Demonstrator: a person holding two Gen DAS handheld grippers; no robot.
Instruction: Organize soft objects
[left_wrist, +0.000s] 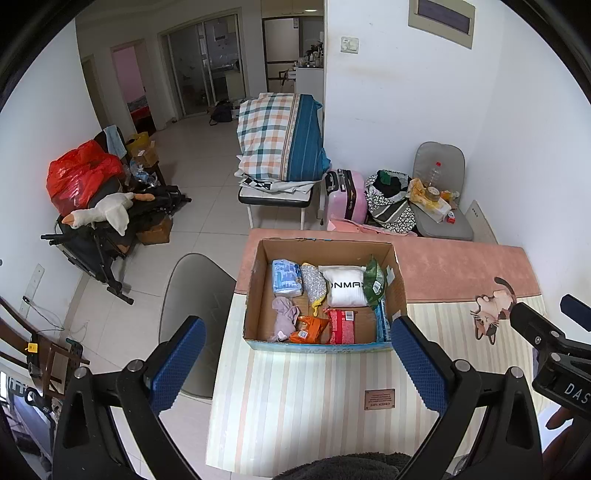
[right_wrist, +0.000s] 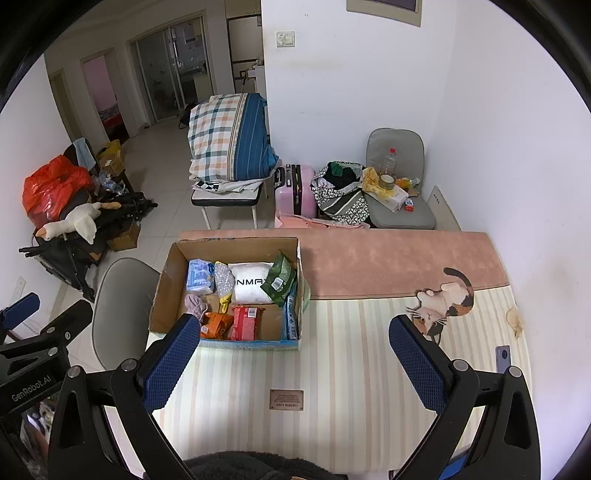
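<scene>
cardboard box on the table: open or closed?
Open. The cardboard box has no lid or flaps over its top; the white pillow and packets inside show from above in both views.

A cardboard box (right_wrist: 229, 295) stands on the table (right_wrist: 332, 369), at its left side. Inside, a pillow (right_wrist: 249, 282) lies at the back, with packets (right_wrist: 245, 323) before it. A chair (right_wrist: 122, 295) stands left of the table.

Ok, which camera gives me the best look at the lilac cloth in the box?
The left wrist view: the lilac cloth lies fully in sight at the cardboard box's near-left corner, beside the orange packet. In the right wrist view the open right tool's left finger covers its lower part.
</scene>
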